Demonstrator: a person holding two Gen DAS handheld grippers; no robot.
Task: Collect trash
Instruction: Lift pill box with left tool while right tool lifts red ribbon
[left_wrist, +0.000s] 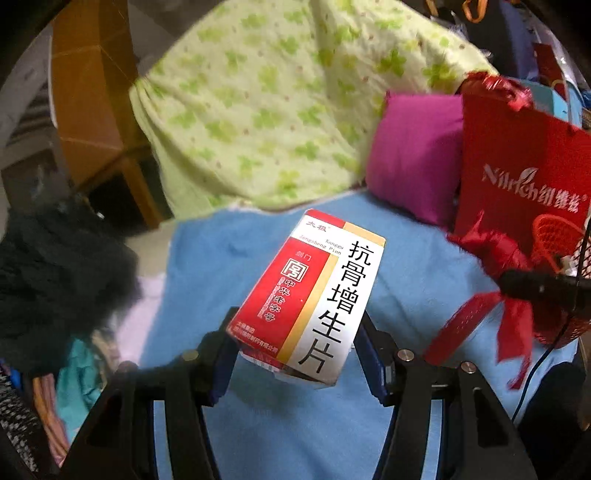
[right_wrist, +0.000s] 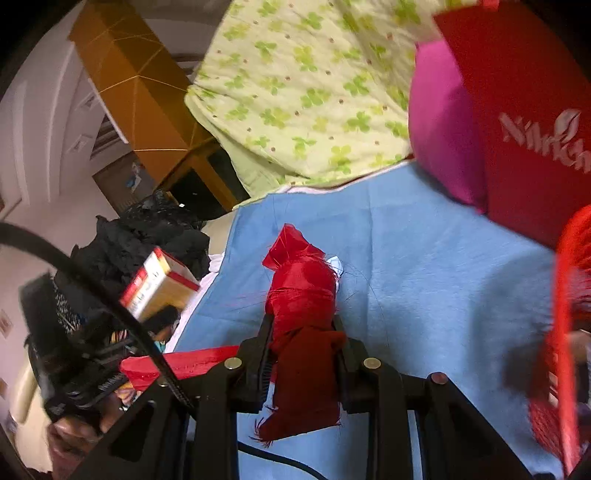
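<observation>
The left claw (left_wrist: 295, 354) is pinching a red and white medicine box (left_wrist: 314, 295) by its bottom end. The box sticks up and leans a little, up in the air over a blue blanket (left_wrist: 406, 295) on a bed. The right claw (right_wrist: 303, 343) is pressed tight on a bunch of red cloth (right_wrist: 303, 295), which pokes out past its tips and hangs down behind them, also above the blue blanket. Seen from the right claw, the box shows off to the left, in front of a heap of black stuff (right_wrist: 147, 229). A green flowery quilt (left_wrist: 277, 103) lies at the far end of the bed. A pink pillow (left_wrist: 413, 158) sits just beside a red paper bag (left_wrist: 517, 177) with white letters. A red mesh basket (left_wrist: 554, 243) is near the bag on the right.
</observation>
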